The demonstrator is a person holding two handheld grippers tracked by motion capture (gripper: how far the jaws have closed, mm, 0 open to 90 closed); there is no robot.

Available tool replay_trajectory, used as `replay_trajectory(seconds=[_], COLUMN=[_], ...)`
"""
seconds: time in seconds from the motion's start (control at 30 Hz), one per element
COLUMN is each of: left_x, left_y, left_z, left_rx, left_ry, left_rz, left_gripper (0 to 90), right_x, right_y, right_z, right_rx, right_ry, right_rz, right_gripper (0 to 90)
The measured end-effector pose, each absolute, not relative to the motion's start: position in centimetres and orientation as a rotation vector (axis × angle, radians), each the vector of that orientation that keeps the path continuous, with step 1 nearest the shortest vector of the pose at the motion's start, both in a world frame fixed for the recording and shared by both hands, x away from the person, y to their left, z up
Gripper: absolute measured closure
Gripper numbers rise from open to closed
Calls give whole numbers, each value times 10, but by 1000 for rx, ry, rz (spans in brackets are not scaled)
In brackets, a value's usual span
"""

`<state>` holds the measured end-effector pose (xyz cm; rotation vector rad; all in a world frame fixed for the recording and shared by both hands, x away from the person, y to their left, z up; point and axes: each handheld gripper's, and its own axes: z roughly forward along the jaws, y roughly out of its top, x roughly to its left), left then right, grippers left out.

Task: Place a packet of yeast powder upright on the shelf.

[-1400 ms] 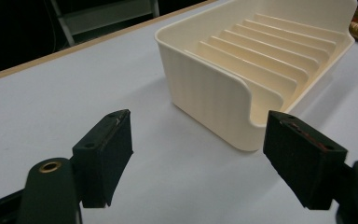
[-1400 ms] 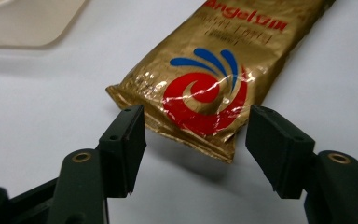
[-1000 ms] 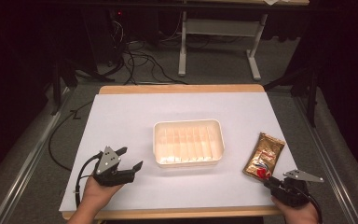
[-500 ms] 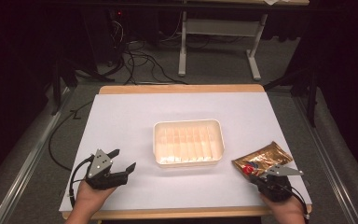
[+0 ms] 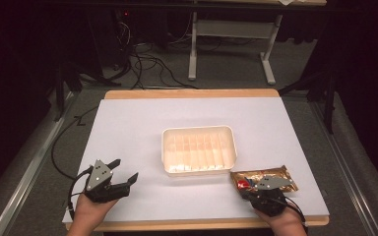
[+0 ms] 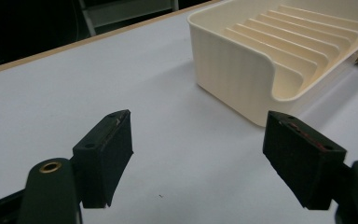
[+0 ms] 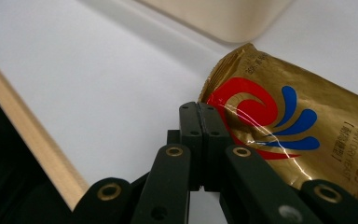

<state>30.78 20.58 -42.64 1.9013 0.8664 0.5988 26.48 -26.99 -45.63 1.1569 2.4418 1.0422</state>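
A gold snack packet (image 5: 265, 173) with a red and blue swirl (image 7: 307, 116) lies at the front right of the white table, just beside the cream ribbed tray (image 5: 199, 131). My right gripper (image 5: 247, 187) is shut on the packet's corner; in the right gripper view its jaws (image 7: 199, 114) meet flat with the foil edge pinched between them. At the front left, my left gripper (image 5: 125, 168) is held open, and nothing sits between its jaws (image 6: 198, 158). The tray (image 6: 233, 70) stands ahead of it to the right.
A white sheet (image 5: 177, 113) covers the table, with a wooden edge (image 7: 32, 140) close to my right gripper. Inside the tray are only its moulded ribs. Cables and a metal frame stand on the dark floor beyond the far edge.
My right gripper closed on the packet and pulled it left toward the tray's front corner, swinging it from upright to lying sideways. The left gripper barely moved.
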Motion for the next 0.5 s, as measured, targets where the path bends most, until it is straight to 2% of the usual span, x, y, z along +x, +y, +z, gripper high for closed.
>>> replay_trajectory(seconds=[0.3,0.43,0.47,0.5], left_x=[309,310,310,311], left_y=[204,202,202,201], left_z=[-426,-426,-426,-426], left_rx=[1901,1907,1907,1907], left_ry=[862,854,854,852], left_rz=[598,596,596,595], left_gripper=[244,243,244,244], right_x=[258,258,258,257], right_y=[-257,-260,-260,-262], right_z=[-456,-455,-455,-453], right_rx=[1080,1091,1091,1113], right_ry=[2513,2492,2492,2484], right_rz=[1073,1104,1104,1125], right_gripper=[900,789,789,745])
